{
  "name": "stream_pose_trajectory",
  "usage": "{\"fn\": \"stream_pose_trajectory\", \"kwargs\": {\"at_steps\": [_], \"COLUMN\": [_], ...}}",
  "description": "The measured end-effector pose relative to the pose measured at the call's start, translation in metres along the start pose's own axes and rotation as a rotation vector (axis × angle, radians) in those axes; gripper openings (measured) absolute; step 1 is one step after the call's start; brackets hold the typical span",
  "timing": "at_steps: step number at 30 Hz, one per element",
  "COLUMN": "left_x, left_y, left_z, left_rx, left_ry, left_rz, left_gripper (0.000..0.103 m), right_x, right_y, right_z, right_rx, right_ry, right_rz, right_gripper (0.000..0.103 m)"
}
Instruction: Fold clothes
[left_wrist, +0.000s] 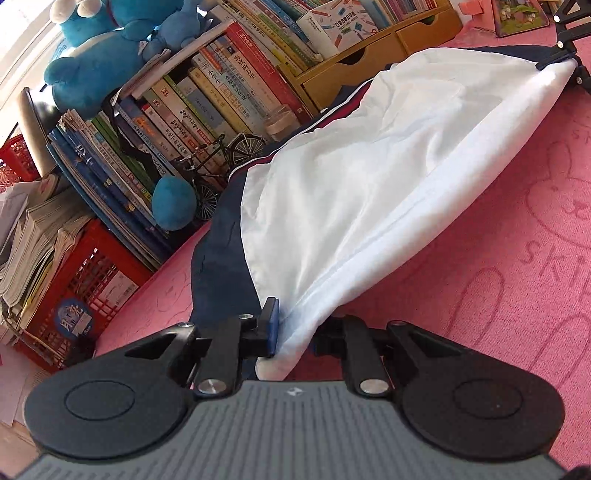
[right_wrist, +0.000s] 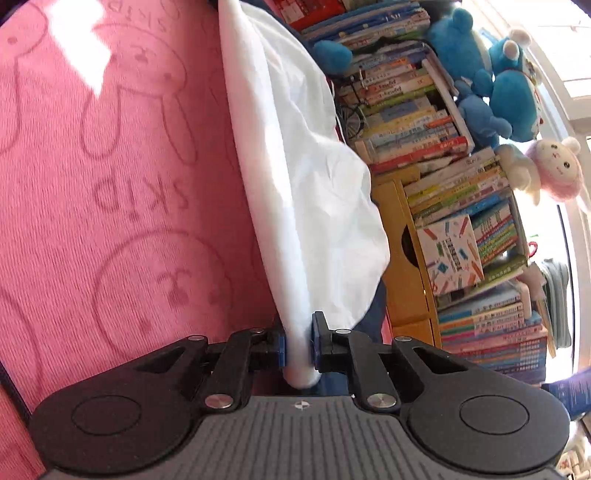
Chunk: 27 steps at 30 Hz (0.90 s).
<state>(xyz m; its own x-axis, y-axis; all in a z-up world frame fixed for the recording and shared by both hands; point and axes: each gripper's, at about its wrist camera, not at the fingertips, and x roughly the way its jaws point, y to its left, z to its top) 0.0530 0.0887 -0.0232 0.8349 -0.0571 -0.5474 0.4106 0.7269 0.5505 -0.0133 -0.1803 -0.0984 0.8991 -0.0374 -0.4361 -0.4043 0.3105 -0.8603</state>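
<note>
The left gripper (left_wrist: 293, 334) pinches a bunched corner of the white garment (left_wrist: 369, 177), its blue pads pressed onto the cloth. From there the garment stretches away, lifted off the pink blanket (left_wrist: 498, 258), to its far corner at the upper right, where the right gripper (left_wrist: 561, 59) clamps it. Only the left wrist view shows both ends of the cloth at once, and only it shows the navy part of the garment with red and white stripes (left_wrist: 221, 251) along the side toward the books. To the left in this view stand a red crate (left_wrist: 92, 280) with stacked papers, slanted rows of books (left_wrist: 177, 122), a small model bicycle (left_wrist: 221, 162) and blue plush toys (left_wrist: 96, 48). The bicycle and books are close to the garment's navy edge; the blanket on the right is bare and roomy.

In the right wrist view the blanket (right_wrist: 110, 184), patterned with rabbit outlines, fills the left half with open surface. In the middle the right gripper (right_wrist: 299, 345) squeezes a rolled white fold of the garment (right_wrist: 303, 166) between its blue pads. The cloth runs away to the top edge. To the right, near the garment's hanging edge, stand a yellow wooden drawer unit (right_wrist: 406, 280), more books (right_wrist: 480, 236), the blue plush toys (right_wrist: 509, 85) and a pink-and-white plush toy (right_wrist: 554, 170) that the other view does not show.
</note>
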Motion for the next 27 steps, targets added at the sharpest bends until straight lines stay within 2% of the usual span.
{"fn": "stream_pose_trajectory", "kwargs": {"at_steps": [2, 4, 6, 8, 9, 13, 14, 15, 16, 18, 21, 25, 27], "left_x": [0.0, 0.003, 0.006, 0.01, 0.011, 0.016, 0.017, 0.018, 0.017, 0.011, -0.005, -0.038, -0.058], "left_y": [0.004, -0.001, -0.011, -0.023, -0.025, -0.018, -0.015, -0.014, -0.013, -0.01, 0.001, 0.011, 0.014], "left_z": [-0.001, 0.002, 0.005, 0.007, 0.009, 0.013, 0.012, 0.011, 0.009, 0.006, 0.007, 0.01, 0.009], "left_rx": [-0.019, 0.002, 0.058, 0.126, 0.139, 0.123, 0.11, 0.098, 0.086, 0.049, -0.017, -0.015, -0.025], "left_ry": [0.006, 0.0, -0.01, -0.024, -0.032, -0.008, 0.007, 0.028, 0.034, 0.031, 0.009, -0.061, -0.082], "left_rz": [0.0, 0.037, 0.095, 0.185, 0.205, 0.166, 0.157, 0.159, 0.161, 0.161, 0.122, 0.109, 0.098], "left_gripper": [0.015, 0.015, 0.024, 0.032, 0.034, 0.034, 0.025, 0.018, 0.016, 0.011, 0.009, 0.009, 0.009], "right_x": [0.001, 0.002, 0.004, 0.007, 0.009, 0.011, 0.01, 0.01, 0.009, 0.007, -0.011, -0.048, -0.066], "right_y": [-0.006, -0.004, 0.004, 0.005, 0.006, 0.007, 0.007, 0.005, 0.003, 0.0, -0.008, -0.02, -0.024], "right_z": [-0.014, -0.012, -0.004, 0.006, 0.011, 0.016, 0.014, 0.012, 0.008, 0.001, -0.011, -0.016, -0.017], "right_rx": [0.038, 0.044, 0.009, -0.008, -0.016, -0.048, -0.057, -0.048, -0.04, -0.025, -0.003, 0.013, 0.029], "right_ry": [0.021, 0.025, 0.004, -0.022, -0.034, -0.049, -0.052, -0.042, -0.024, 0.01, 0.008, -0.042, -0.057], "right_rz": [-0.003, -0.018, -0.058, -0.082, -0.094, -0.107, -0.107, -0.105, -0.112, -0.125, -0.174, -0.242, -0.248], "right_gripper": [0.014, 0.015, 0.017, 0.022, 0.022, 0.023, 0.022, 0.016, 0.011, 0.008, 0.007, 0.008, 0.008]}}
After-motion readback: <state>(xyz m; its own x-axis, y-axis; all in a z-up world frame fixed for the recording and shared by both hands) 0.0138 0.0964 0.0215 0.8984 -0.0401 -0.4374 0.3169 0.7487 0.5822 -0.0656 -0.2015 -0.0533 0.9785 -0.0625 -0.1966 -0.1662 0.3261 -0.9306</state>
